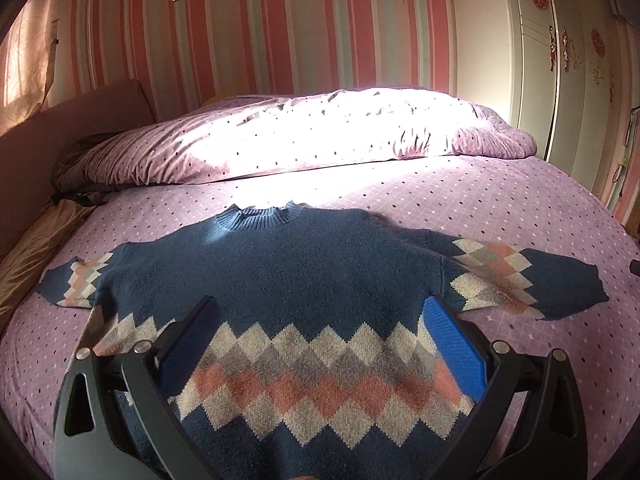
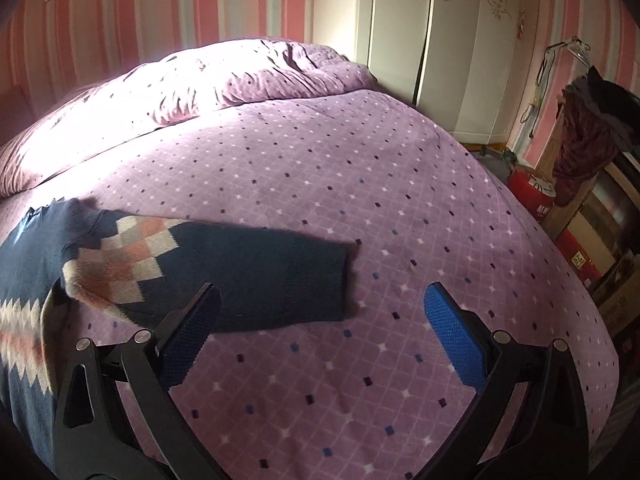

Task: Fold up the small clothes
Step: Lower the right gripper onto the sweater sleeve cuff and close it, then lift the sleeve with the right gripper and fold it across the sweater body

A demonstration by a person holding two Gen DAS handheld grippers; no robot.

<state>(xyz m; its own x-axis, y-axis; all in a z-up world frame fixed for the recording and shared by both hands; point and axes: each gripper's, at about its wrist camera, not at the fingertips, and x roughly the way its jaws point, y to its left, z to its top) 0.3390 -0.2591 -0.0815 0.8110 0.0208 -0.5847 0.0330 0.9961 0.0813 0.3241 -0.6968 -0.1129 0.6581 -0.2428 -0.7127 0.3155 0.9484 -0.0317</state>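
A small blue knitted sweater (image 1: 304, 280) lies flat and face up on a bed (image 2: 400, 220) covered in a purple dotted spread; its collar points toward the far wall, both sleeves are stretched out to the sides, and a band of cream, grey and pink diamonds crosses the chest. It looks soft, thick and light; a limp knit like this will likely sag and drag on the fleecy spread rather than slide, so a pinch at a cuff, a shoulder seam or the hem edge seems the sensible hold. The left gripper (image 1: 320, 332) hovers above the lower chest, jaws spread wide and holding nothing; the right gripper (image 2: 320, 320) hangs just beside the right sleeve (image 2: 256, 272), near its cuff, jaws likewise wide apart and empty. A rumpled duvet (image 1: 304, 132) is heaped along the far side of the bed, well apart from the sweater; a white wardrobe (image 2: 440, 60) and stacked boxes (image 2: 580, 240) stand beyond the bed's edge. Nothing lies on the sweater or blocks either sleeve.
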